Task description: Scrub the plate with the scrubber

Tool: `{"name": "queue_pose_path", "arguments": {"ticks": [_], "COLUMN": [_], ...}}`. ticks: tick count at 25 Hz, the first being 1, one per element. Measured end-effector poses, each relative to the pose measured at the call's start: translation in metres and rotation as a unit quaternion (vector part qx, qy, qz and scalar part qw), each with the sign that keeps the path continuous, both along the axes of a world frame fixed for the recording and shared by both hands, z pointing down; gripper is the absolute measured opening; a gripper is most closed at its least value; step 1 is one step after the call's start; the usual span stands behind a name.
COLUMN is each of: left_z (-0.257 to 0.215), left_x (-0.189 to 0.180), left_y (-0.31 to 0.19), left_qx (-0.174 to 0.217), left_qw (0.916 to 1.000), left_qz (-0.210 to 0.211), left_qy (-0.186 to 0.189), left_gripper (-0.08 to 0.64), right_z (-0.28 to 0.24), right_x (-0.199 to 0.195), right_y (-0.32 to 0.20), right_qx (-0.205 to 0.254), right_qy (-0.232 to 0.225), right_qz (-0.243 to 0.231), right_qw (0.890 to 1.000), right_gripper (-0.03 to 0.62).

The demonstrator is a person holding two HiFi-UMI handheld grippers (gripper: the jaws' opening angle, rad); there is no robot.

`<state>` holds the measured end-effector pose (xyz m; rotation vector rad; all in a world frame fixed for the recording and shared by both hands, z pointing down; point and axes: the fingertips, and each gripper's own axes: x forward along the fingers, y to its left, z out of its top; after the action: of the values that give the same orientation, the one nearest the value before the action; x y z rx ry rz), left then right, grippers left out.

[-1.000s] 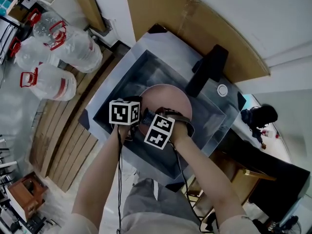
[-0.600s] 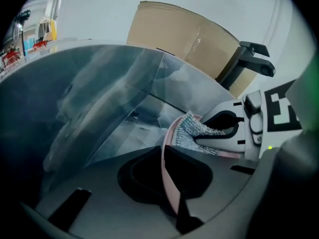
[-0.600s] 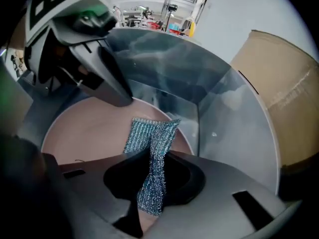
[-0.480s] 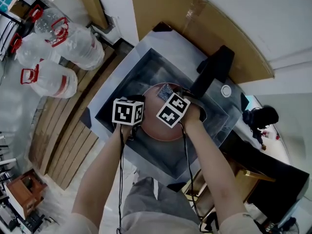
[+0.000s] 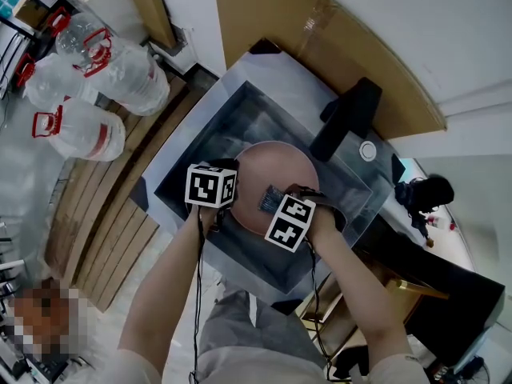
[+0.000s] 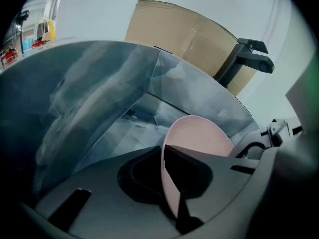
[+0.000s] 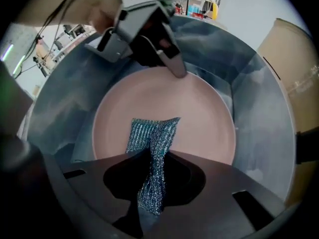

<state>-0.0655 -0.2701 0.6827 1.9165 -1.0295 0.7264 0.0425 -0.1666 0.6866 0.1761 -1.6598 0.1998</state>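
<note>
The pink plate (image 7: 199, 108) sits inside the steel sink (image 5: 188, 146), its face turned up toward the right gripper (image 7: 152, 203). The left gripper (image 6: 177, 188) has its 2 jaws closed on the plate's rim, which runs edge-on between them in the left gripper view; in the head view this grip falls on the plate's left edge, and the right gripper view shows the same jaws biting the far rim. The right gripper points down over the plate with its jaws clamped on a silvery blue mesh scrubber (image 7: 152, 133). The scrubber's pinched end is squeezed narrow between the pads, and its free end fans out flat beyond the fingertips, lying on the plate's surface left of its centre and toward the near rim in that view. A black faucet (image 5: 348, 118) rises behind the sink, with a cardboard sheet (image 5: 320, 30) leaning on the wall beyond it.
</note>
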Motion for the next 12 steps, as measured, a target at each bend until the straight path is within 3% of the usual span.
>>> {"name": "queue_pose_path", "arguments": {"ticks": [5, 9, 12], "left_z": [0.001, 0.000, 0.001], "left_x": [0.010, 0.009, 0.008], "left_y": [0.002, 0.001, 0.003], "left_qx": [-0.009, -0.005, -0.008], "left_qw": [0.9999, 0.9998, 0.9998], "left_qz": [0.009, 0.017, 0.018], "left_qy": [0.010, 0.003, 0.005], "left_gripper": [0.052, 0.054, 0.052], "right_z": [0.005, 0.005, 0.006], "right_x": [-0.070, -0.085, -0.079], "right_y": [0.031, 0.003, -0.027], "right_qx": [-0.022, -0.014, 0.016], "right_qy": [-0.097, -0.131, -0.121], "right_qz": [-0.031, -0.003, -0.012], "right_qw": [0.995, 0.991, 0.992], "right_gripper": [0.097, 0.100, 0.100]}}
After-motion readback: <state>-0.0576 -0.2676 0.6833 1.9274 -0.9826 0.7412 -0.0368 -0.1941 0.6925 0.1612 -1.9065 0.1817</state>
